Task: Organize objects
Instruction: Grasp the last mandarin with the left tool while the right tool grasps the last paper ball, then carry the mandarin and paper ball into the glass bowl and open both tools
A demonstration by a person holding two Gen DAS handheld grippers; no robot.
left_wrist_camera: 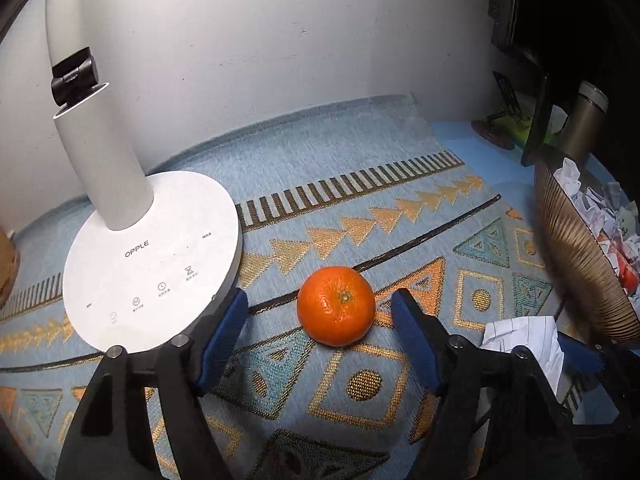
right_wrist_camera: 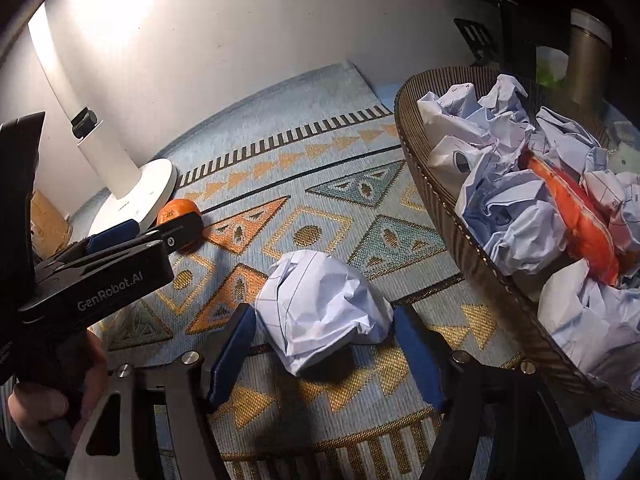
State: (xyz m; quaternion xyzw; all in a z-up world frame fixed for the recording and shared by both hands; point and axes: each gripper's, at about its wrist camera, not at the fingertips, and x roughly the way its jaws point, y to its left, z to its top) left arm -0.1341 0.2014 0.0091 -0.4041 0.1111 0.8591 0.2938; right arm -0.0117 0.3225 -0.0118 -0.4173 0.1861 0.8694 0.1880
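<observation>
An orange tangerine (left_wrist_camera: 336,305) lies on the patterned mat (left_wrist_camera: 360,208). My left gripper (left_wrist_camera: 320,312) is open, its blue pads on either side of the fruit, apart from it. The tangerine (right_wrist_camera: 176,210) and the left gripper (right_wrist_camera: 154,226) also show at the left of the right wrist view. A crumpled white paper ball (right_wrist_camera: 322,308) lies on the mat between the open jaws of my right gripper (right_wrist_camera: 324,340); the pads stand close beside it. The paper ball (left_wrist_camera: 524,340) also shows in the left wrist view.
A brown ribbed basket (right_wrist_camera: 432,184) on the right holds several crumpled papers and an orange wrapper (right_wrist_camera: 576,220). A white desk lamp base (left_wrist_camera: 148,264) stands left of the tangerine. A metal flask (left_wrist_camera: 584,124) and dark items stand at the back right against the wall.
</observation>
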